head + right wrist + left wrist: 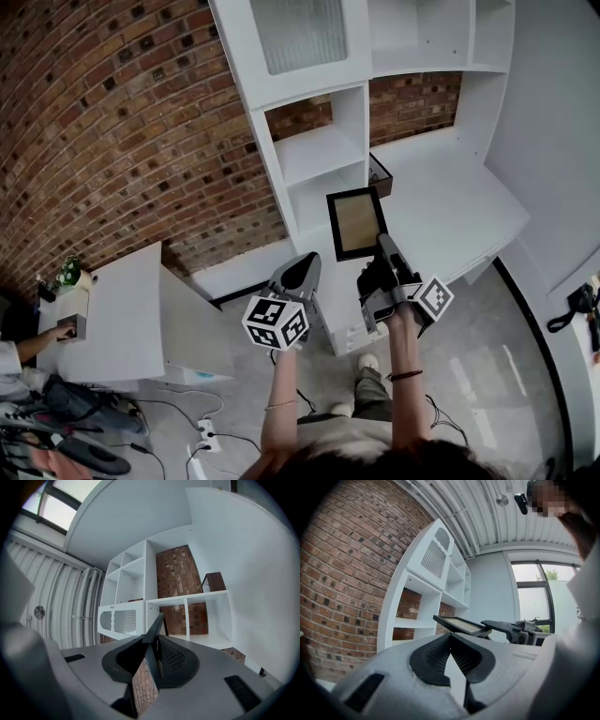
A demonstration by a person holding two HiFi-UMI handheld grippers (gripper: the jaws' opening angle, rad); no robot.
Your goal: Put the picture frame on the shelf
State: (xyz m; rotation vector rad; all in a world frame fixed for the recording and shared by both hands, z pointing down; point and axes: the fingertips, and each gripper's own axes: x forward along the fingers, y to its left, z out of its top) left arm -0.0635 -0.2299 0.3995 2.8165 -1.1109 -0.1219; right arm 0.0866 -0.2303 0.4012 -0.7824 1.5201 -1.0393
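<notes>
Carry phase: right claw pinches the picture frame by its near edge. The frame juts ahead of the claw, airborne, short of the shelf; left claw pressed together, empty. Placement pending.

**Camera arrangement: one head-mounted view, two views mounted on the tongs.**

The head view is taken from above the person and directed steeply down. The white shelf, the left tongs and the right tongs are seen below it. The left gripper view is taken close along its own jaws and angled upward. The shelf and the brick wall are faced obliquely from a little way off, and the right tongs are caught at the right of the picture. The right gripper view is taken along its own jaws and tilted, toward the shelf front. The picture frame is seen edge-on directly before the lens. The shelf and the picture frame are shared by all three views.
</notes>
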